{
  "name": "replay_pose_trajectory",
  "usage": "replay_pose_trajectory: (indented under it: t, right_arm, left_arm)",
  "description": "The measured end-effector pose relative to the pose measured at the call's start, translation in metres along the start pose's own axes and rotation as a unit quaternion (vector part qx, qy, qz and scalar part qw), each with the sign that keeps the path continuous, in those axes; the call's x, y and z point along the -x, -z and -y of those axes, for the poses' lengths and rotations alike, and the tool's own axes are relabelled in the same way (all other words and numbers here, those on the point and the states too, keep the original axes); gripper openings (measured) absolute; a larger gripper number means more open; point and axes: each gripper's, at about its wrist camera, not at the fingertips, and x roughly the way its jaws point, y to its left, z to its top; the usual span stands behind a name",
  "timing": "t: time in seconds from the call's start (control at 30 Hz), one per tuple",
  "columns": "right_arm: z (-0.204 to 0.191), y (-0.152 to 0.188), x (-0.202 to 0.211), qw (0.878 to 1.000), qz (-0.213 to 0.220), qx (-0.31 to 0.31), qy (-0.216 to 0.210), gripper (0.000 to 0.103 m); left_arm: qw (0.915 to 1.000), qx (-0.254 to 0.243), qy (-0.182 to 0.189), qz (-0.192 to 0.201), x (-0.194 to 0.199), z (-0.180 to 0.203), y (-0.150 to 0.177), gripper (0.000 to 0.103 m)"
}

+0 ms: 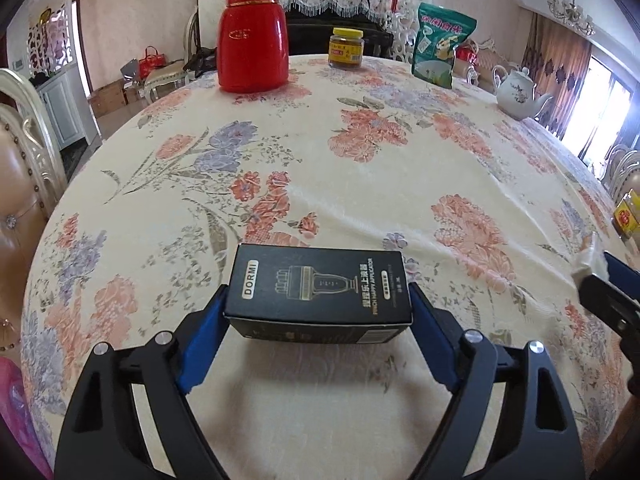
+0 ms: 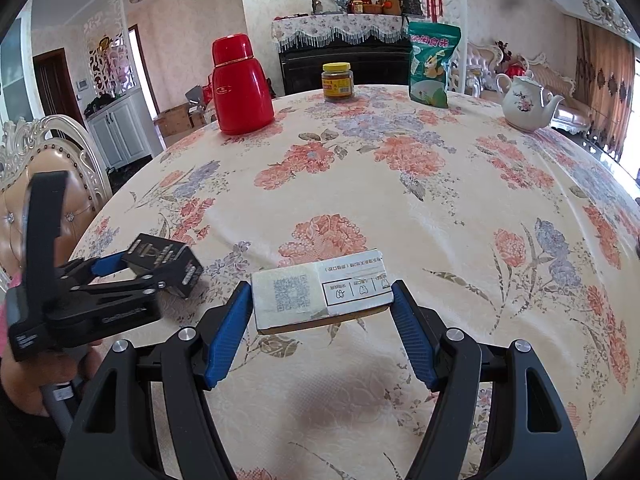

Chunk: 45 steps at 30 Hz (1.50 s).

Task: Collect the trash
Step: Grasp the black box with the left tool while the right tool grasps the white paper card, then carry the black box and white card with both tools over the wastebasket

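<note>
A black carton printed DORMI sits crosswise between the blue pads of my left gripper, which press on both its ends. From the right wrist view the same black carton is tilted, one corner down near the cloth, inside the left gripper. My right gripper is shut on a small white box with a printed square code, held just above the tablecloth. That white box and the right gripper show at the right edge of the left wrist view.
The round table has a floral cloth. At its far side stand a red flask, a yellow-lidded jar, a green bag and a white teapot. An ornate chair stands at the left.
</note>
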Motion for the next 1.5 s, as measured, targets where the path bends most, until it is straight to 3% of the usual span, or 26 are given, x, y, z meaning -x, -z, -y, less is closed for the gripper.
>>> replay_pose_trajectory:
  t: [0.87, 1.5]
  right_arm:
    - [-0.066, 0.011, 0.043, 0.998, 0.018, 0.050, -0.031, 0.066]
    - [-0.138, 0.018, 0.066, 0.993, 0.024, 0.091, -0.064, 0.066]
  left_arm:
    - [0.9948, 0.076, -0.026, 0.063, 0.161, -0.082, 0.055, 0.082]
    - [0.9887, 0.118, -0.041, 0.083, 0.220, -0.146, 0.086, 0.082]
